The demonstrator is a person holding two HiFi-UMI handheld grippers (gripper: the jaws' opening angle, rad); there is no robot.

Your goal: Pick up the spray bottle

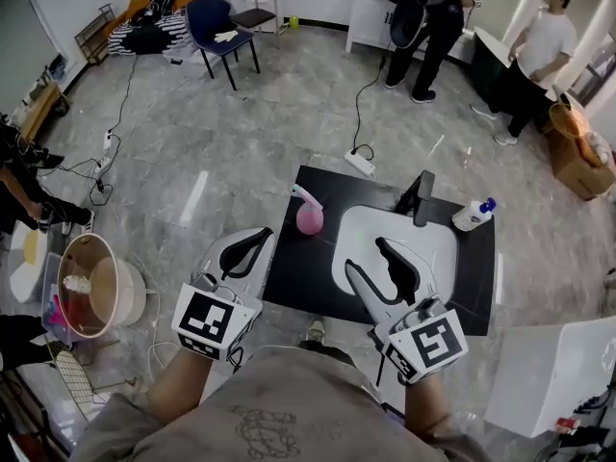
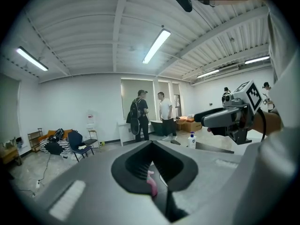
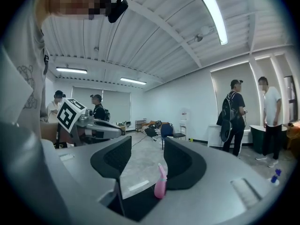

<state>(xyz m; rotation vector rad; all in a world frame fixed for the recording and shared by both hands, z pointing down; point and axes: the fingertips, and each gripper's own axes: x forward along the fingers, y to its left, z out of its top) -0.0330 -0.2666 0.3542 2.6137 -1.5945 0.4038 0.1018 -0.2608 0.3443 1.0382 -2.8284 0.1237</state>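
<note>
The pink spray bottle (image 1: 308, 215) stands upright near the left edge of a black table (image 1: 318, 287). It also shows low between the jaws in the left gripper view (image 2: 152, 184) and in the right gripper view (image 3: 161, 186). My left gripper (image 1: 262, 235) hovers at the table's left edge, short of the bottle, with its fingertips together and holding nothing (image 2: 151, 144). My right gripper (image 1: 366, 255) is over the table's near middle, to the right of the bottle. It is open, with floor showing through the gap (image 3: 146, 142).
A white bottle with a blue cap (image 1: 474, 215) and a white flat shape (image 1: 433, 248) with a black upright piece (image 1: 422, 198) share the table. A power strip (image 1: 360, 163) lies behind it, a round bin (image 1: 91, 287) stands left, a white box (image 1: 558, 373) right. Two people (image 1: 423, 27) stand far back.
</note>
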